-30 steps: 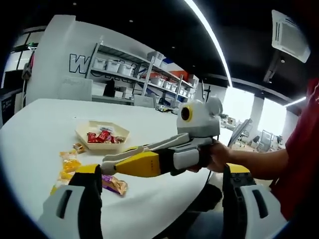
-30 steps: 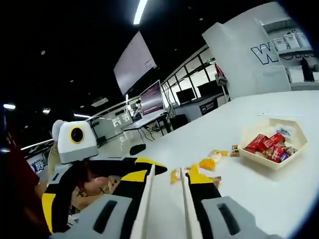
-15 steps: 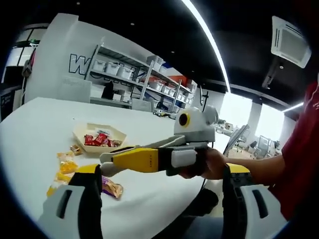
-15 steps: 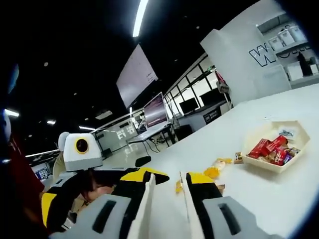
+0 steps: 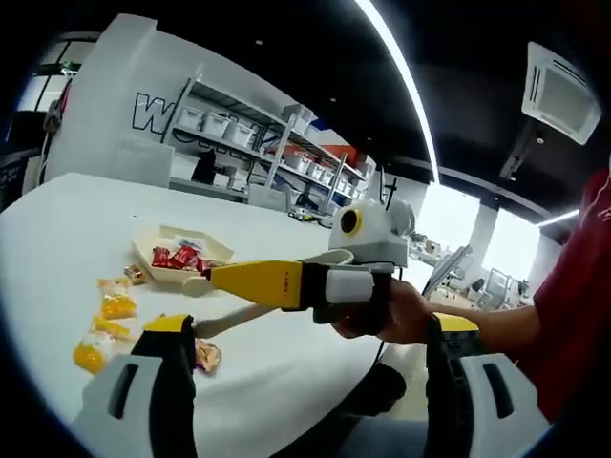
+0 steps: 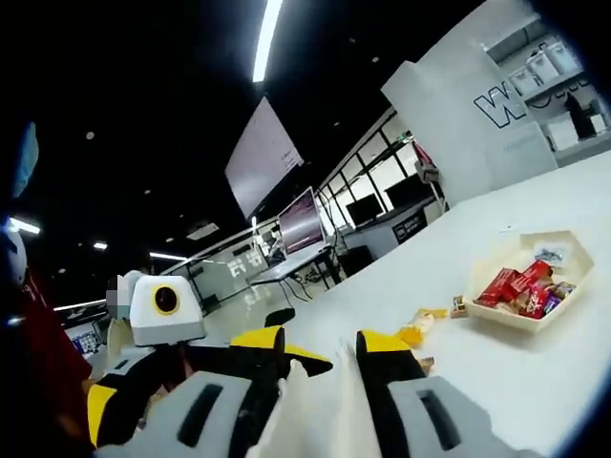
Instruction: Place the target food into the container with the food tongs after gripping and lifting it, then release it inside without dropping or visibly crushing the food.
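Yellow wrapped snacks [image 5: 116, 305] on the tabletop [image 5: 57, 229] look light, crushable (grip mid-pack); both hand-held grippers [image 5: 305, 401] [image 6: 320, 382] released, empty.

**Grey and yellow grippers, red sleeve**

The right gripper [image 5: 196, 305] has a grey body with black parts, and its long fingers [image 5: 253, 282] are yellow and end in pale tips. The left gripper [image 5: 301, 353] has grey blocks with dark oval slots and yellow edges on black fingers. The person's hand [image 5: 396, 315] comes out of a red short sleeve [image 5: 573, 277].
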`<state>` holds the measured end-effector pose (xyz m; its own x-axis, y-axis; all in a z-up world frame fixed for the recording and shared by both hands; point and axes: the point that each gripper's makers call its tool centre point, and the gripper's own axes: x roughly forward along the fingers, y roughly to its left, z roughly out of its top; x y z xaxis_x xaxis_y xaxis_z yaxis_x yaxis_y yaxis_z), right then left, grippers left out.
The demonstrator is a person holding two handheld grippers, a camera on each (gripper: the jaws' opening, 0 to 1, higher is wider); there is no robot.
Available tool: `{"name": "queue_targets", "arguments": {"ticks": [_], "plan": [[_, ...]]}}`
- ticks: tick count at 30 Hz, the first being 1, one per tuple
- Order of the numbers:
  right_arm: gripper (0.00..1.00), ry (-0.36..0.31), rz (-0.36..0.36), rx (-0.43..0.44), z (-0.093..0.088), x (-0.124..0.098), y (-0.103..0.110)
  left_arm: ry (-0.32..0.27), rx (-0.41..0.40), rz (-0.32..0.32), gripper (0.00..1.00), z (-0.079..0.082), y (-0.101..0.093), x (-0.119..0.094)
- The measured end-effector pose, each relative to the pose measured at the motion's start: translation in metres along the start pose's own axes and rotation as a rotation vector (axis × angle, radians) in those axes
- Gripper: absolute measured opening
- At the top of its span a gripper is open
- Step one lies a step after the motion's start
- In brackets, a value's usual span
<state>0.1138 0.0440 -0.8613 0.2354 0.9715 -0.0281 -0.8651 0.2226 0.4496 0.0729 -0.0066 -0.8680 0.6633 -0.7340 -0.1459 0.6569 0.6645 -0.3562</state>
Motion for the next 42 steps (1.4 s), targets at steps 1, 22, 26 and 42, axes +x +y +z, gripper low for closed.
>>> {"name": "queue_targets", "arguments": {"ticks": [1,22,26,42], "plan": [[0.24,0.003,0.001,0.007,-0.001,0.0,0.0,0.002,0.002,-0.001,0.99,0.0,0.0,0.0],[0.23,0.005,0.014,0.117,0.01,-0.007,0.006,-0.131,0.15,0.043,0.31,0.027,0.04,-0.011],[0.23,0.011,0.034,0.142,0.012,-0.009,0.009,-0.106,0.136,-0.022,0.17,0.024,0.036,-0.012],[0.23,0.069,0.094,0.129,0.007,-0.01,0.025,0.002,0.187,-0.157,0.13,0.015,0.014,-0.006]]}}
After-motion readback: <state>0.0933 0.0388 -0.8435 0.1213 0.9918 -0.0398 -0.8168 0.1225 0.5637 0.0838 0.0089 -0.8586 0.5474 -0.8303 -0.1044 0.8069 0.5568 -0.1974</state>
